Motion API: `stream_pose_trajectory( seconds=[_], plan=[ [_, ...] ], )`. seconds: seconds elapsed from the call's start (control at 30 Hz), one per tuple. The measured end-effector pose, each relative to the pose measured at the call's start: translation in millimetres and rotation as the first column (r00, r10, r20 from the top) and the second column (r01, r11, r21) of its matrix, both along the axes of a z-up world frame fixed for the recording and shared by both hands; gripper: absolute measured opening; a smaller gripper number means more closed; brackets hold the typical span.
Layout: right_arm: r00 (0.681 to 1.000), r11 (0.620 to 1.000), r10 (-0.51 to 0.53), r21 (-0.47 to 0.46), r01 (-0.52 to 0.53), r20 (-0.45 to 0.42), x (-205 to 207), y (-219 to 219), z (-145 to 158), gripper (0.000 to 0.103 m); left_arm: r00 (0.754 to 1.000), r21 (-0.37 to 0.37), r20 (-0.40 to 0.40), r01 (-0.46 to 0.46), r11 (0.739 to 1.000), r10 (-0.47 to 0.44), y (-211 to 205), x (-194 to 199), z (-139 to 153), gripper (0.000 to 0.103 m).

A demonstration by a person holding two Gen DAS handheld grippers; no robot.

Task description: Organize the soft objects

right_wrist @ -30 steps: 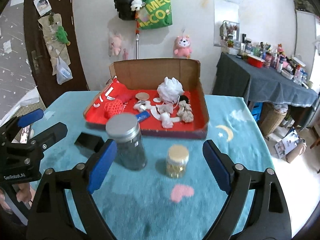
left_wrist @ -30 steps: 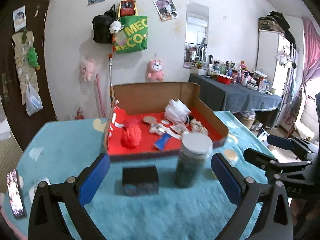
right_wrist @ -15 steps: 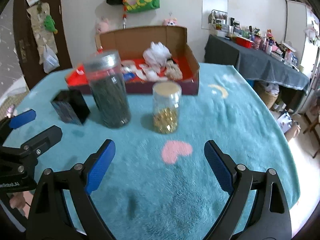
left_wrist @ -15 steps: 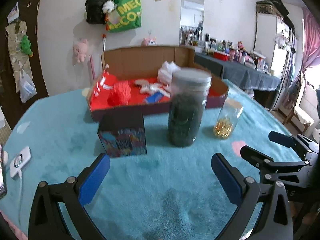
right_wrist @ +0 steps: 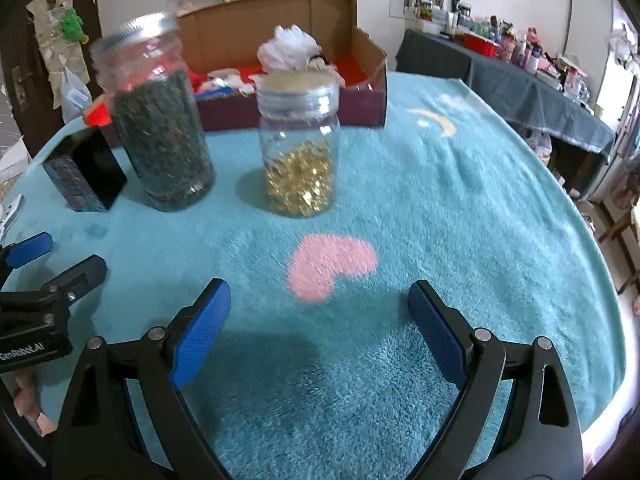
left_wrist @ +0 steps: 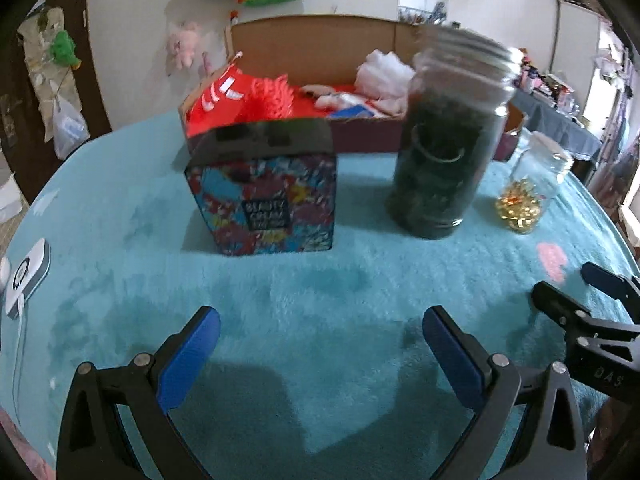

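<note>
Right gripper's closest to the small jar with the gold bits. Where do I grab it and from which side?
Grip the small jar across its straight glass body, below the lid threads, probably coming in from the near side. It stands upright on the blanket, with clear space on both sides. The right gripper is open and empty.

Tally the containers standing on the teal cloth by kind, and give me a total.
Glass jars with screw lids: 2, the tall jar of dark contents and the smaller jar of golden pieces
Small printed boxes: 1, the colourful box with a black top
Open cardboard trays: 1, the red-lined tray of soft items
Total: 4
</note>
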State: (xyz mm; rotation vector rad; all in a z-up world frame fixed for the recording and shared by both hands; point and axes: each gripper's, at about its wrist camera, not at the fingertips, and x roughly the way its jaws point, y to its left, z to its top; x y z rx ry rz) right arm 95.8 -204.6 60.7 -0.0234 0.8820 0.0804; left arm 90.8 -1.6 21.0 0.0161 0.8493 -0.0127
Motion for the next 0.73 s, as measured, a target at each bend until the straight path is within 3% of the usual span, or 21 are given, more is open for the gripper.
stream_pose_trajectory(
  seconds=[0.73],
  plan=[
    [1.0,1.0,-0.007,-0.015,0.007,-0.005,4.8,2.8,-0.9,0.097,1.0,0.007,-0.016,-0.018,1.0,0.018,-2.0,1.6,-3.7,0.103]
  ],
)
